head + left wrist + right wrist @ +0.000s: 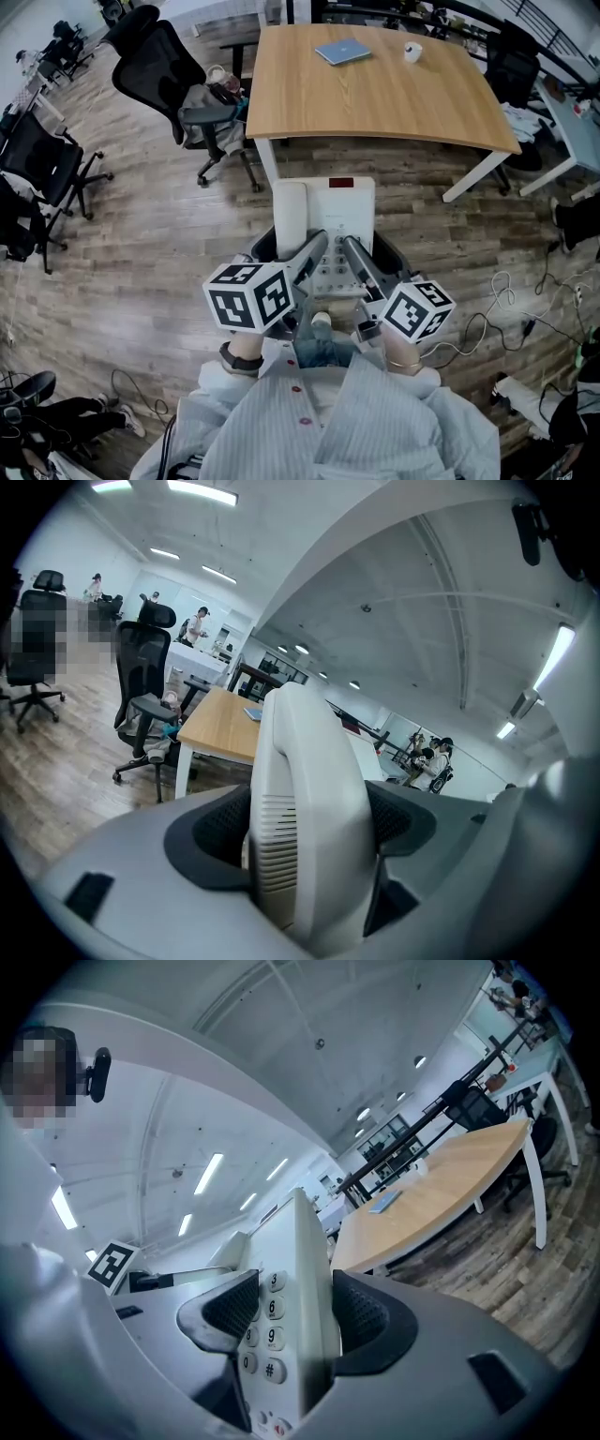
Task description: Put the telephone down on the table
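Note:
A white desk telephone (323, 214) hangs over the wooden floor, just short of the wooden table (375, 89), with a gripper on each side. My left gripper (314, 247) is shut on its handset side; in the left gripper view the white handset (309, 799) fills the gap between the dark pads (220, 832). My right gripper (352, 249) is shut on the keypad side. The right gripper view shows the telephone (298, 1260) edge-on with its number keys (267, 1321) between the jaws. The table (441, 1190) lies ahead.
On the table lie a blue book (342, 52) and a small white object (412, 52). Black office chairs (164, 70) stand to the left, another chair (511, 66) to the right. Cables (506, 309) trail on the floor at right. People stand far off in the left gripper view.

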A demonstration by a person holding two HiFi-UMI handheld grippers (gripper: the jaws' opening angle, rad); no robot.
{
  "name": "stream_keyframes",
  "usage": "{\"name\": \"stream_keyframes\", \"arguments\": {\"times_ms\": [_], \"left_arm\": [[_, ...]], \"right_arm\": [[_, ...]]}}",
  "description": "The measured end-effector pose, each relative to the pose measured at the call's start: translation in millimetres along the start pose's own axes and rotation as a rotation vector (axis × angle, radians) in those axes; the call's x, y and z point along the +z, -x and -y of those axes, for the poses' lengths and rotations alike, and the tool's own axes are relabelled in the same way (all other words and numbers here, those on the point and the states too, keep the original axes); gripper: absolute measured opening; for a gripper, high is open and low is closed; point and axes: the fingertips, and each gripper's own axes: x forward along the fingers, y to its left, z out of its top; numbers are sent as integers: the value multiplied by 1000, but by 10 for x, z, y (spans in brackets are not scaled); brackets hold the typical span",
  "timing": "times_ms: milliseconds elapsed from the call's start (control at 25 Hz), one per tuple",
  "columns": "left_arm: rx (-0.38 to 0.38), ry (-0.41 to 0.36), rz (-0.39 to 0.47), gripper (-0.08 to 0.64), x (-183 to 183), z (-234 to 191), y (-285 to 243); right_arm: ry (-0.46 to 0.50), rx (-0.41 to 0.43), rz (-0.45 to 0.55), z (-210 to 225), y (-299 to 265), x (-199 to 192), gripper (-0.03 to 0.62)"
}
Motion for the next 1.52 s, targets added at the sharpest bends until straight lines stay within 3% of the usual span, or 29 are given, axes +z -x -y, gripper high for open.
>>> {"name": "stream_keyframes", "arguments": {"times_ms": [200,920,1320,1520], "left_arm": [[-15,-1,-19,377,183,-137,-396],[-98,-28,-96,377,1575,-1057,-1884],[-156,-60,-102,377,1917,-1376,-2103],[-191,-73,-129,377,1836,-1380,-2119]], "right_arm": [[-12,-22,4,257,-309,159,259],[-60,-113,55,889,-2128,1046,259],[-63,-139,107,886,-2587,1153,259],[-76,-174,133,894,-2547,1084,259]]}}
